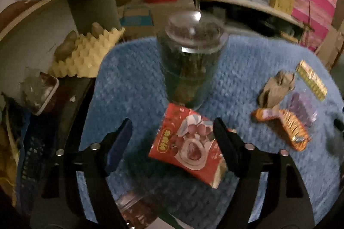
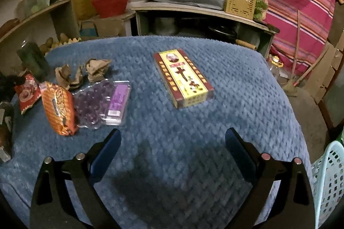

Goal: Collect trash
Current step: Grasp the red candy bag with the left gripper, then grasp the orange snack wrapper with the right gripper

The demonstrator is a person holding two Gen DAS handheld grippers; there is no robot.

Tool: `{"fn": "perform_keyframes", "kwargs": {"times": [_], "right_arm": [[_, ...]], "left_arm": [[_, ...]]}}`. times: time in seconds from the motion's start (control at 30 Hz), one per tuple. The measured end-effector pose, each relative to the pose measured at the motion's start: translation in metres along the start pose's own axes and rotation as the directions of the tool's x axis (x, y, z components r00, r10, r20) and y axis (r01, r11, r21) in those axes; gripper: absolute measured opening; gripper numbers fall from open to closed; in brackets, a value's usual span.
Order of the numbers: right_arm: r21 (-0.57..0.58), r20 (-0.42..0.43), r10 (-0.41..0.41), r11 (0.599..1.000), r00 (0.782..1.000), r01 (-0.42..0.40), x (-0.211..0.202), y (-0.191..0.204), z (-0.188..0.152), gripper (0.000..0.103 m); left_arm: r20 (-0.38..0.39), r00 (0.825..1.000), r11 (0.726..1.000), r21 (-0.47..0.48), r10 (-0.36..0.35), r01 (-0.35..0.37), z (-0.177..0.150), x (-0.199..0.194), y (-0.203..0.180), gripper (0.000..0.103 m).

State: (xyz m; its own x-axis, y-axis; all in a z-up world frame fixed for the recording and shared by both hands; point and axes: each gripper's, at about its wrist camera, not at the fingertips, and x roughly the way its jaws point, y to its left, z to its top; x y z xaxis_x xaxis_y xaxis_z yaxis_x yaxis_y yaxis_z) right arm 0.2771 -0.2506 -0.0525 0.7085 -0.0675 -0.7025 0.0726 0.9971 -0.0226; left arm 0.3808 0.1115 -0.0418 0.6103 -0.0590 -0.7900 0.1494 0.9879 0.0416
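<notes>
While the left gripper (image 1: 172, 138) hangs spread astride the red wrapper (image 1: 189, 147), touching nothing, we judge it lined up to pinch | right gripper (image 2: 173, 143) spread, empty; yellow box (image 2: 182, 78) well ahead | basket (image 2: 329, 175) just right, handy for drops.

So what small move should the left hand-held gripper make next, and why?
Probably close on the red snack packet. The left hand-held gripper is open, with the packet between its fingers on the blue cloth, touching at most one finger.
</notes>
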Motion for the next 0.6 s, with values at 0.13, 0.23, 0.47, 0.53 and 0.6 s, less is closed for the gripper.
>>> {"fn": "perform_keyframes", "kwargs": {"times": [0.13, 0.23, 0.47, 0.53, 0.6], "right_arm": [[-0.037, 0.006, 0.001, 0.999, 1.000, -0.001, -0.001, 0.014, 0.008, 0.095], [-0.058, 0.013, 0.016, 0.998, 1.000, -0.015, -0.003, 0.027, 0.015, 0.095], [-0.124, 0.031, 0.047, 0.991, 0.998, -0.043, -0.007, 0.061, 0.025, 0.095], [-0.146, 0.030, 0.060, 0.988, 0.998, -0.055, -0.007, 0.074, 0.024, 0.095], [-0.176, 0.028, 0.071, 0.982, 0.997, -0.065, -0.007, 0.088, 0.022, 0.095]], "left_arm": [[-0.078, 0.996, 0.999, 0.010, -0.051, 0.051, -0.005, 0.014, -0.002, 0.025], [-0.052, 0.995, 0.997, -0.013, -0.083, 0.082, -0.008, 0.009, 0.002, 0.013], [0.027, 0.997, 0.996, -0.052, -0.068, 0.070, -0.025, -0.018, -0.004, 0.008], [0.065, 0.996, 0.995, -0.078, -0.052, 0.058, -0.031, -0.034, -0.005, 0.007], [0.102, 0.994, 0.994, -0.100, -0.041, 0.051, -0.038, -0.050, -0.006, 0.007]]}}
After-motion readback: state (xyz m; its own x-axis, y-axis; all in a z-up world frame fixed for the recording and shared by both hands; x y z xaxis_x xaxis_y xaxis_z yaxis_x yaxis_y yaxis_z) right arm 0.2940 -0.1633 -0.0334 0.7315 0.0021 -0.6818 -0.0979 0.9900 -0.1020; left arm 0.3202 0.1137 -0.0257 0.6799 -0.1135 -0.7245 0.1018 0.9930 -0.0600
